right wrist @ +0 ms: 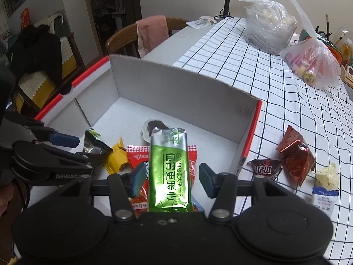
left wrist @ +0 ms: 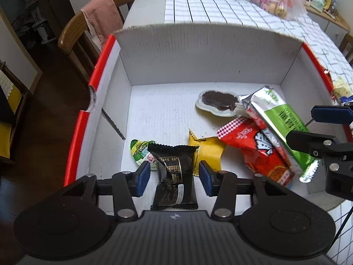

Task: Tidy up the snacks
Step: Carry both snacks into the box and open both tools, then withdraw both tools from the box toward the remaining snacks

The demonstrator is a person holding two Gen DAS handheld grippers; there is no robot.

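A white cardboard box (left wrist: pixel 198 53) with red edges holds several snacks. My left gripper (left wrist: pixel 174 177) is open, its pads either side of a black snack packet (left wrist: pixel 174 176) lying on the box floor, not touching it. Beside it lie a green-white packet (left wrist: pixel 140 150), a yellow packet (left wrist: pixel 208 152), a red packet (left wrist: pixel 260 152), a dark jelly cup (left wrist: pixel 217 101) and a long green packet (left wrist: pixel 284 123). My right gripper (right wrist: pixel 173 178) is open over the green packet (right wrist: pixel 168 172), which lies between its pads on the red packet (right wrist: pixel 138 156).
The box stands on a table with a checked cloth (right wrist: pixel 275 88). Loose snacks lie right of the box: an M&M's bag (right wrist: pixel 265 167), a red foil packet (right wrist: pixel 294 154), a white-blue packet (right wrist: pixel 324 198). Plastic bags (right wrist: pixel 311 64) and a chair with a pink towel (right wrist: pixel 152 33) stand beyond.
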